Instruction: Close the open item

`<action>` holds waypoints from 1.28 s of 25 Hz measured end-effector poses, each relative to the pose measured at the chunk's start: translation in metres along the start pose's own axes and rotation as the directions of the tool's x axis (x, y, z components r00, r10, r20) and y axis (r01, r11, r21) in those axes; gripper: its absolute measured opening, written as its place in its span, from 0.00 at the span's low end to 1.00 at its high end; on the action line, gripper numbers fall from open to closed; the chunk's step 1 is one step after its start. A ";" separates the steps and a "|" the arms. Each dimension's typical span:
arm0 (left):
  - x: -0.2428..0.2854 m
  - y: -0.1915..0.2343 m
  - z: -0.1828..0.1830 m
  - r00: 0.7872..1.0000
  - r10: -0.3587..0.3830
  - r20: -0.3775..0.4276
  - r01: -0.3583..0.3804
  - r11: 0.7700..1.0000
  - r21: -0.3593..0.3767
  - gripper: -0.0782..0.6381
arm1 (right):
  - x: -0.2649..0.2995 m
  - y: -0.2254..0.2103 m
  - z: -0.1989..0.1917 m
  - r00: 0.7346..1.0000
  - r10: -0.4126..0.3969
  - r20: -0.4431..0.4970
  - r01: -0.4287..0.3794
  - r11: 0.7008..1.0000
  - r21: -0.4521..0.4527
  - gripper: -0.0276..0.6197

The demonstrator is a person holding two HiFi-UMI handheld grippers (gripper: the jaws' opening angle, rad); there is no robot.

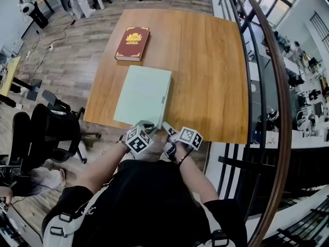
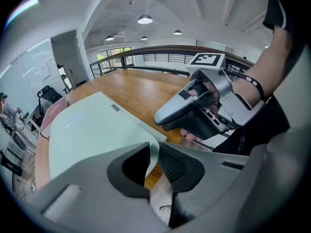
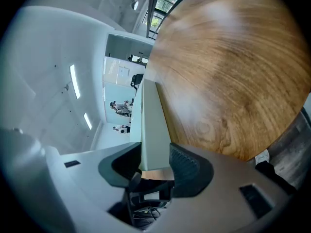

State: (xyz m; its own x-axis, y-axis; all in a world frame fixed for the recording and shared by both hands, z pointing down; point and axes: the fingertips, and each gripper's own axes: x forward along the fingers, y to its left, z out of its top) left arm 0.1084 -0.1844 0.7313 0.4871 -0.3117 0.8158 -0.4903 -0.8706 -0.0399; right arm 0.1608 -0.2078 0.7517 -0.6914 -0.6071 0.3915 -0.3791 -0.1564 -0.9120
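Observation:
A pale green folder (image 1: 144, 94) lies shut and flat near the front edge of the wooden table (image 1: 216, 71). My left gripper (image 1: 145, 125) is at its near edge. In the left gripper view a thin near corner of the folder (image 2: 92, 130) curls up between the slightly parted jaws of that gripper (image 2: 153, 161), not clamped. My right gripper (image 1: 167, 128) is at the folder's near right corner and also shows in the left gripper view (image 2: 163, 116). In the right gripper view the folder's thick side (image 3: 153, 130) runs away between the parted jaws (image 3: 155, 166).
A red book (image 1: 132, 42) with a gold emblem lies at the table's far left. A black office chair (image 1: 51, 127) stands left of the table on the wood floor. A dark railing (image 1: 267, 86) runs along the right.

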 end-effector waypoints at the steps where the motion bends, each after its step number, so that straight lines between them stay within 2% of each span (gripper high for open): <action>1: 0.000 0.001 0.000 1.000 0.003 0.002 -0.003 1.000 -0.001 0.18 | -0.002 0.001 0.005 1.000 0.004 0.004 -0.004 1.000 -0.003 0.32; 4: 0.000 0.000 -0.001 1.000 0.006 0.000 -0.006 1.000 -0.004 0.18 | -0.005 -0.001 0.004 1.000 -0.011 -0.017 0.011 0.999 -0.040 0.32; 7: 0.003 -0.003 -0.001 0.999 0.007 -0.038 -0.007 1.000 0.019 0.18 | -0.008 -0.003 -0.006 0.998 -0.023 -0.051 0.020 0.998 -0.059 0.31; 10: 0.003 -0.003 0.000 0.998 0.020 -0.064 -0.017 0.999 0.047 0.18 | -0.018 0.006 -0.010 0.998 -0.028 -0.061 0.020 0.991 -0.130 0.28; 13: 0.003 -0.003 0.001 0.998 0.019 -0.062 -0.016 0.999 0.046 0.18 | -0.035 0.014 -0.003 0.998 -0.048 -0.032 0.039 0.971 -0.238 0.27; 15: 0.003 -0.004 0.001 0.998 -0.007 -0.057 0.009 0.999 0.031 0.19 | -0.047 0.019 0.005 0.998 -0.057 0.002 0.055 0.957 -0.285 0.26; 19: 0.001 -0.010 0.000 0.998 -0.056 -0.041 0.057 0.998 0.025 0.25 | -0.061 0.024 0.019 0.996 -0.062 0.066 0.079 0.947 -0.310 0.25; 24: -0.004 -0.006 0.000 0.999 -0.044 0.009 0.044 0.998 -0.034 0.25 | -0.068 0.031 0.026 0.993 -0.051 0.104 0.082 0.944 -0.319 0.24; 32: -0.003 0.005 -0.006 0.998 -0.050 0.030 0.054 0.989 -0.139 0.25 | -0.054 0.047 0.022 0.997 -0.037 0.074 0.062 0.927 -0.369 0.24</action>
State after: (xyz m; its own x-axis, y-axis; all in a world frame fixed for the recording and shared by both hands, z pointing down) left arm 0.1000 -0.1851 0.7319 0.5324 -0.2785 0.7994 -0.5588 -0.8250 0.0848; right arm 0.1942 -0.1996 0.6850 -0.6291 -0.6571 0.4153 -0.6216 0.1046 -0.7763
